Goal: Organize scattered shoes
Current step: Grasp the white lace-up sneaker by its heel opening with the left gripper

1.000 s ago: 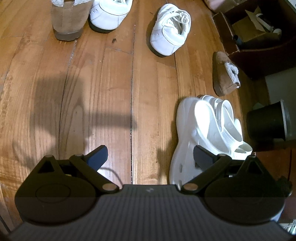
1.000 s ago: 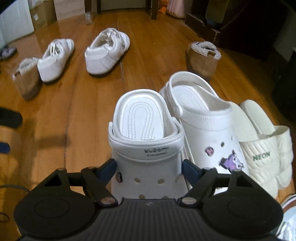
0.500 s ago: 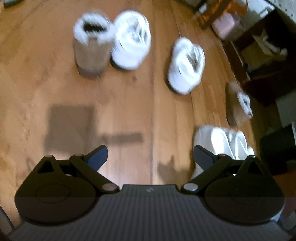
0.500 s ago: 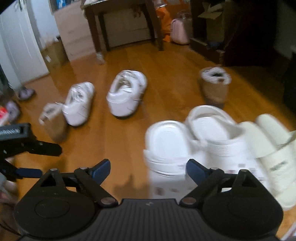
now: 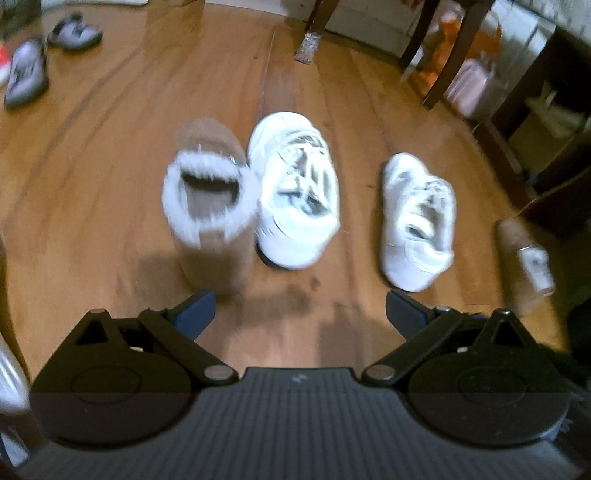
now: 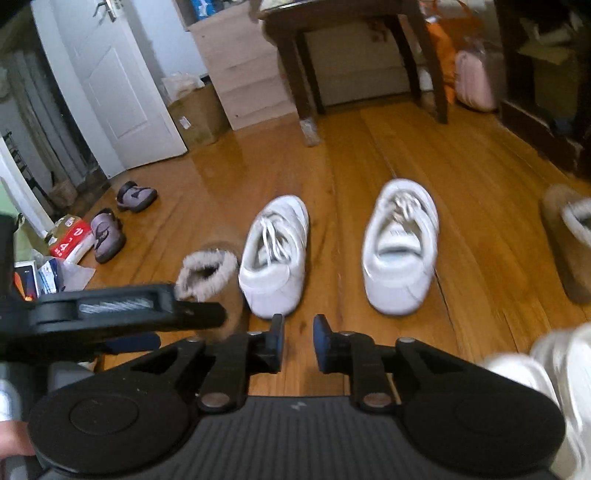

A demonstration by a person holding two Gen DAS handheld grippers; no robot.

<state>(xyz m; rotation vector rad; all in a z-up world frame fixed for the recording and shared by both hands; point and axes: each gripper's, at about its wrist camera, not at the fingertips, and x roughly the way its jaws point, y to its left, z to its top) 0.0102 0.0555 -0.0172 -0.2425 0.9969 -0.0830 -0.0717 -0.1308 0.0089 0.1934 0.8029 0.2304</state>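
Note:
Blur softens both views. In the left wrist view a tan fur-lined boot (image 5: 207, 206) stands against a white sneaker (image 5: 295, 192), and a second white sneaker (image 5: 417, 221) lies apart to the right. My left gripper (image 5: 299, 310) is open over bare floor just short of them, holding nothing. In the right wrist view the same boot (image 6: 210, 269) and both sneakers (image 6: 273, 258) (image 6: 400, 251) lie ahead. My right gripper (image 6: 298, 332) is closing, its jaws nearly together with nothing between them. The left gripper's body (image 6: 110, 310) crosses that view at the left.
Another tan boot (image 6: 565, 240) lies at the right and a white clog (image 6: 546, 369) at the lower right. Grey sandals (image 6: 107, 232) (image 6: 136, 195) and clutter sit by the white door. A dark table (image 6: 351, 22), boxes and a pink case (image 6: 474, 79) line the back.
Both views swung up and away from the white clogs toward the sneakers and boot. The right gripper's jaws drew in from wide apart to nearly together. The left gripper stayed open.

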